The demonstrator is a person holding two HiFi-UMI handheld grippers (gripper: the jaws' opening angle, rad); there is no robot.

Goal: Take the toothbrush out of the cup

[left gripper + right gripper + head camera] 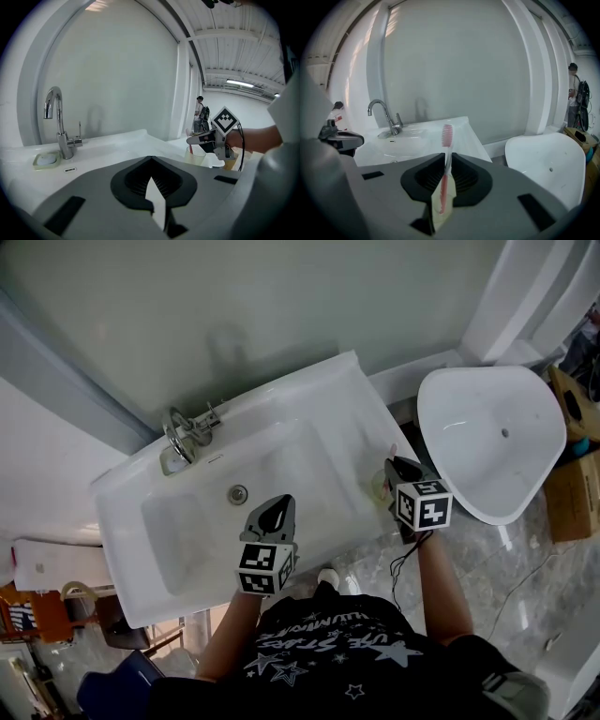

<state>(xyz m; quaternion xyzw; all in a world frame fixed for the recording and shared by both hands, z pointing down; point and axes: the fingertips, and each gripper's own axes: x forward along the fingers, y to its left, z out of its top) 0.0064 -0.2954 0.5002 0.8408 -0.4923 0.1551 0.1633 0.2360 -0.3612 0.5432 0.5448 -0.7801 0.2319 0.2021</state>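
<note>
A pink toothbrush (447, 138) stands upright, bristle head up, in the narrow gap of my right gripper (446, 165), whose jaws are shut on its handle. Below the jaws a pale translucent cup (441, 202) shows, with the handle's lower end still inside it. In the head view the cup (378, 487) sits on the right rim of the white sink (309, 399), with the right gripper (399, 466) over it. The left gripper view shows the same cup (197, 157) under the right gripper (195, 139). My left gripper (274, 508) hovers over the basin's front, jaws together and holding nothing.
A chrome faucet (183, 432) and a soap dish (46, 160) stand at the sink's back left. A white tub-like fixture (492, 437) sits on the floor to the right, with cardboard boxes (572, 493) beyond. A person (200, 112) stands far off.
</note>
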